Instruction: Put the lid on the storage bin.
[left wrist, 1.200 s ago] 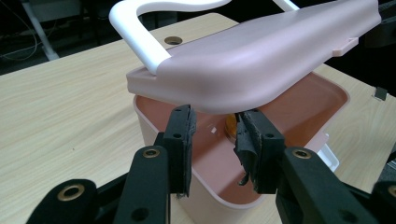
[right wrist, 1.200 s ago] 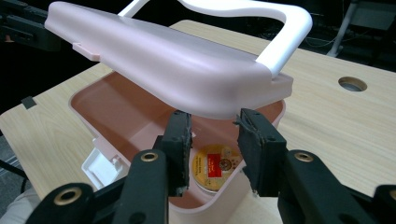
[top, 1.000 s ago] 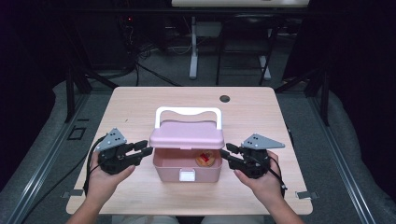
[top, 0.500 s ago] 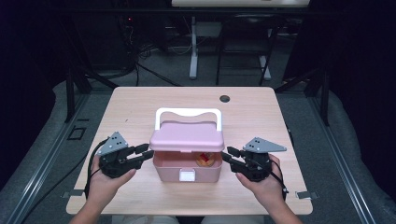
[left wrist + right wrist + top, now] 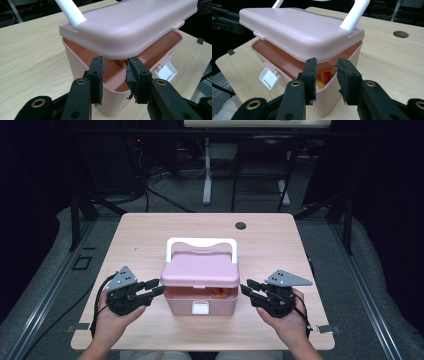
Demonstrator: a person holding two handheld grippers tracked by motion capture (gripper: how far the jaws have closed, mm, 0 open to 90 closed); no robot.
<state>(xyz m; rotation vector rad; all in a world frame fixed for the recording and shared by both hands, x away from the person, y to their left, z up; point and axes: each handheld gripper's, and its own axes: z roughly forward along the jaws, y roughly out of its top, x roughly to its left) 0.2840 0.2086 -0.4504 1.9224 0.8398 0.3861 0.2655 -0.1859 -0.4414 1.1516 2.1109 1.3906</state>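
A pink box with a white handle stands in the middle of the table. Its pink lid is lifted at the front, leaving a gap above the rim. Inside lies an orange packet. My left gripper sits at the box's left side, open, its fingertips just under the lid's edge with nothing between them. My right gripper mirrors it at the right side, open, its tips under the lid and nothing pinched. The white latch hangs loose at the front.
The wooden table has a round cable hole at its far right. Dark floor, cables and stand legs lie beyond the far edge. Bare tabletop surrounds the box on every side.
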